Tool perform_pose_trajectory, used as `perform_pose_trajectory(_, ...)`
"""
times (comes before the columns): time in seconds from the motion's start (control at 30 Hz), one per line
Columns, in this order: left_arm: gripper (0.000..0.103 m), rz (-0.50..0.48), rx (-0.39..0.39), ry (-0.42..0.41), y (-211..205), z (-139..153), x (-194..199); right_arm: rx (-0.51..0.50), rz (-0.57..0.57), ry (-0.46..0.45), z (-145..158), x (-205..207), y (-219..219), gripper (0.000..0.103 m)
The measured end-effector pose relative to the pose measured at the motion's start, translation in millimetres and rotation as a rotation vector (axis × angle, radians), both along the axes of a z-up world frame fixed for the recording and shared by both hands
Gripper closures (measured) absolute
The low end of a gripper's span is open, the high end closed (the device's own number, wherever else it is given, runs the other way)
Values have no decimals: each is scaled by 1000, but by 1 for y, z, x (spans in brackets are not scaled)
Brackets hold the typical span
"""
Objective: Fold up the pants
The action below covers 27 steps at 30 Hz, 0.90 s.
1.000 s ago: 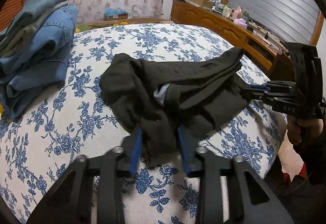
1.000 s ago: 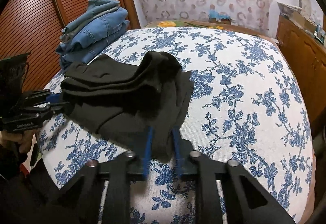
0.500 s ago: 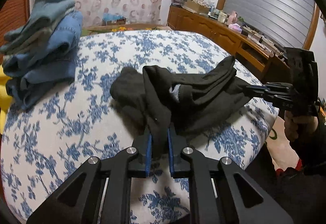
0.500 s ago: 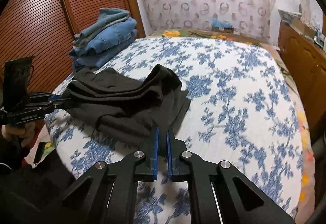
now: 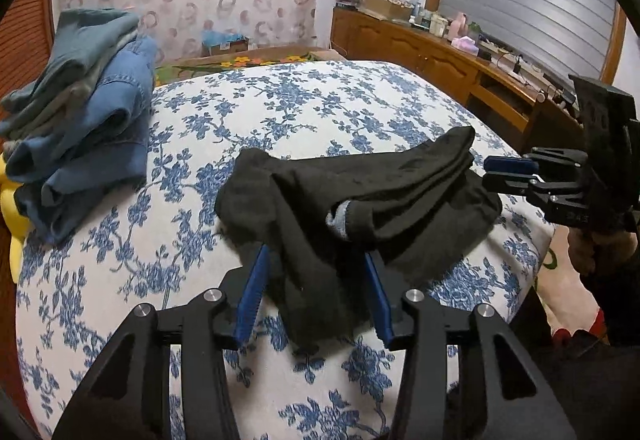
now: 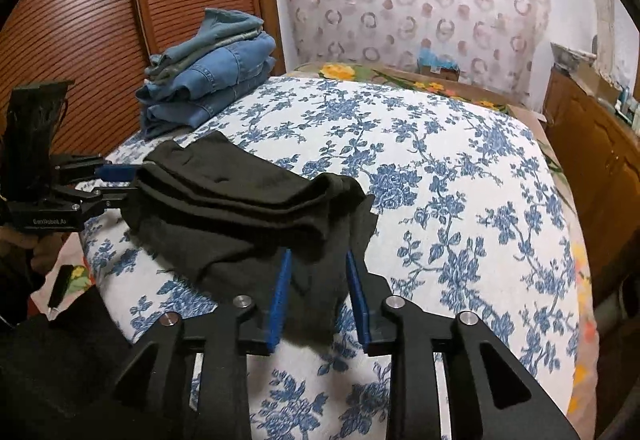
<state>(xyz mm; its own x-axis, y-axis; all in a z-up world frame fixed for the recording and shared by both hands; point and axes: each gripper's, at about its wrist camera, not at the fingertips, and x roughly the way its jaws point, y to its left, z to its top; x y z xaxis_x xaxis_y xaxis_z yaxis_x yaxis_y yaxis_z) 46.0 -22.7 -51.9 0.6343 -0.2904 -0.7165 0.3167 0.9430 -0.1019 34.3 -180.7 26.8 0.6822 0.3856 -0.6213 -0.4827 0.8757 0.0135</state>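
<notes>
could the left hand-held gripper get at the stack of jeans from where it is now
Probably yes. The left hand-held gripper is opening with only the black pants lying loose between its pads, and bare bedspread lies between it and the stack of jeans; nothing blocks that path.

Black hand-held gripper, blue pads, silver screws

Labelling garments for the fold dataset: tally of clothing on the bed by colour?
Black: 1, the rumpled black fabric pants at the bed's near edge.
Blue or blue-grey denim: count unclear; the folded stack of blue denim garments hides its layers, so it is logged as 1 stack.
Total: 2 items (1 loose garment, 1 stack).
</notes>
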Motion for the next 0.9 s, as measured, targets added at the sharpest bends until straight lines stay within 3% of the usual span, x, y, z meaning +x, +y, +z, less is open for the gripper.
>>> perform_pose_trajectory(0.3,55,-7,9,21,1,-2,27,-63,21,20,-5,30,13,68)
perform_pose_trajectory(0.57,55,9,-6,30,7,2,57,-51,26,18,3,67,23,68)
perform_pose_trajectory(0.9,55,26,-12,72,17,-8,90,-17,-31,86,-10,108,21,68)
